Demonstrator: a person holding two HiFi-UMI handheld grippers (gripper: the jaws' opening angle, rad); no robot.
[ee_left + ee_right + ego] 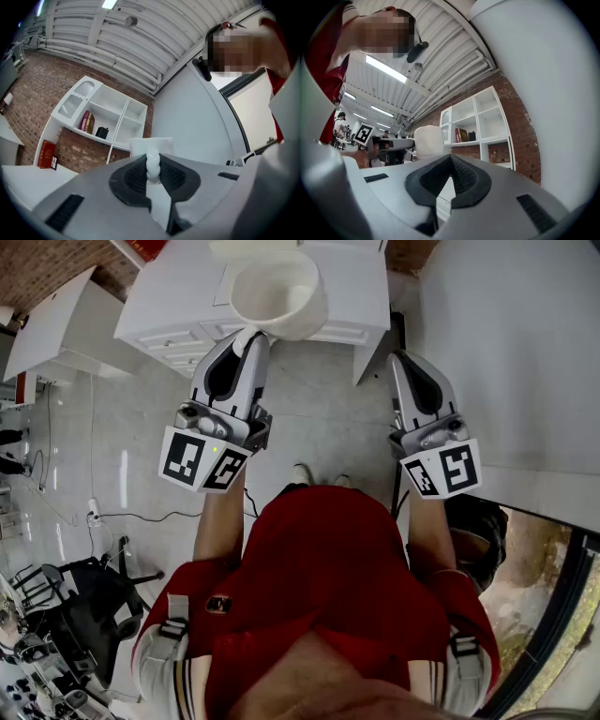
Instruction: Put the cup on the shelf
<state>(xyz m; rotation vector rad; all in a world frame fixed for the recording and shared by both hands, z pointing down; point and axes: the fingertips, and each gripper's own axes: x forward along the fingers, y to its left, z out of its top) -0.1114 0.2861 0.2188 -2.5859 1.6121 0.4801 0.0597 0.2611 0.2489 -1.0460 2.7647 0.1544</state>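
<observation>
Grey left gripper [247,336] and right gripper [399,359] were held forward side by side on bare forearms. Left jaws pinched the handle [152,165] of a white cup [278,292] just beyond their tips, upright, mouth up. Right jaws were closed on nothing.

White cup [278,292], white shelf [105,110], red-brown brick wall [28,93], red shirt [328,559]; grey left gripper [251,336], grey right gripper [398,356], black-and-white square-patterned marker cubes [202,460].

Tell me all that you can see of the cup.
The cup is white, smooth, maybe ceramic, wide-mouthed and seemingly empty. It hangs about upright in the air near a white cabinet. The left gripper holds it by its looped handle, clamped between the fingers; nothing else touches it.
</observation>
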